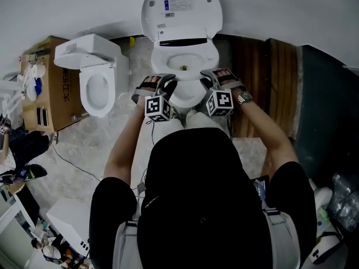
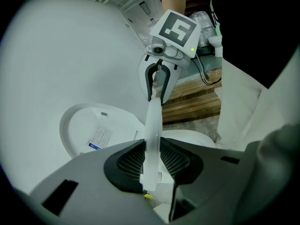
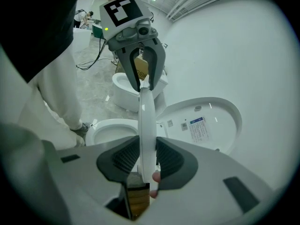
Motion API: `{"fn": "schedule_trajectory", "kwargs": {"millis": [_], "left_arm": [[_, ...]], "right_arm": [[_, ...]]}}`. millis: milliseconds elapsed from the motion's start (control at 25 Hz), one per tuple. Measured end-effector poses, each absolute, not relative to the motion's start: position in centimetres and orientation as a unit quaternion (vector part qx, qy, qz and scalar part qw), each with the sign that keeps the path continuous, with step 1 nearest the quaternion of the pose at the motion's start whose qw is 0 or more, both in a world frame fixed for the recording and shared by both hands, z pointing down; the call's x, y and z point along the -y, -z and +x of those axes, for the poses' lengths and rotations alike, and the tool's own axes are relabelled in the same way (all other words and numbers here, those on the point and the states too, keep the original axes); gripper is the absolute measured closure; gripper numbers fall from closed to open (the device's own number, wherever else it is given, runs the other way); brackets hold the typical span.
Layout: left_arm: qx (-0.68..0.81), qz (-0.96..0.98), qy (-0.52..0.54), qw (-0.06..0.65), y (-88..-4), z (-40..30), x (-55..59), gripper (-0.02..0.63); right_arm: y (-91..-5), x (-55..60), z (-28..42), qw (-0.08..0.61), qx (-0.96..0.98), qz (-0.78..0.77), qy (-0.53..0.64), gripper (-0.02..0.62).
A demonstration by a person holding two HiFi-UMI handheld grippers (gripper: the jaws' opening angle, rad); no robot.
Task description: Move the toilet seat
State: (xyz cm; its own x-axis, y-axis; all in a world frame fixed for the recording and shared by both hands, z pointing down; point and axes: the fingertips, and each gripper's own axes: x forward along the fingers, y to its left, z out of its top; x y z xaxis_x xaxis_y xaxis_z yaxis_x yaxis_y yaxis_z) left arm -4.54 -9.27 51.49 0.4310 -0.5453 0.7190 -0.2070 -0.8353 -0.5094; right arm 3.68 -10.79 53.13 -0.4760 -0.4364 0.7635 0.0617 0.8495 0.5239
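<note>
Left tool (image 2: 153,161), right tool (image 3: 147,158) clamped on toilet seat (image 3: 146,121) front rim, 7 and 5 o'clock. Stiff, slick, likely light.

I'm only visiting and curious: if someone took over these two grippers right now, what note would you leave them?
Left gripper: jaws clamped on the front edge of the toilet seat.
Right gripper: jaws clamped on the same edge, beside the left.
Lid stands open against the wall; the seat's front is held off the bowl.
Done: seat gripped and partly raised.
Left: finish moving it, probably up toward the lid, then release.
</note>
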Motion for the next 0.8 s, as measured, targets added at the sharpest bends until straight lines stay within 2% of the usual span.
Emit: {"fn": "schedule_trajectory", "kwargs": {"millis": [800], "left_arm": [[-0.281,-0.808,0.497,0.149,-49.3,-5.1,14.5,0.488]], "right_arm": [[-51.0,15.7,2.9,0.492,0.828,0.142,0.227,0.474]]}}
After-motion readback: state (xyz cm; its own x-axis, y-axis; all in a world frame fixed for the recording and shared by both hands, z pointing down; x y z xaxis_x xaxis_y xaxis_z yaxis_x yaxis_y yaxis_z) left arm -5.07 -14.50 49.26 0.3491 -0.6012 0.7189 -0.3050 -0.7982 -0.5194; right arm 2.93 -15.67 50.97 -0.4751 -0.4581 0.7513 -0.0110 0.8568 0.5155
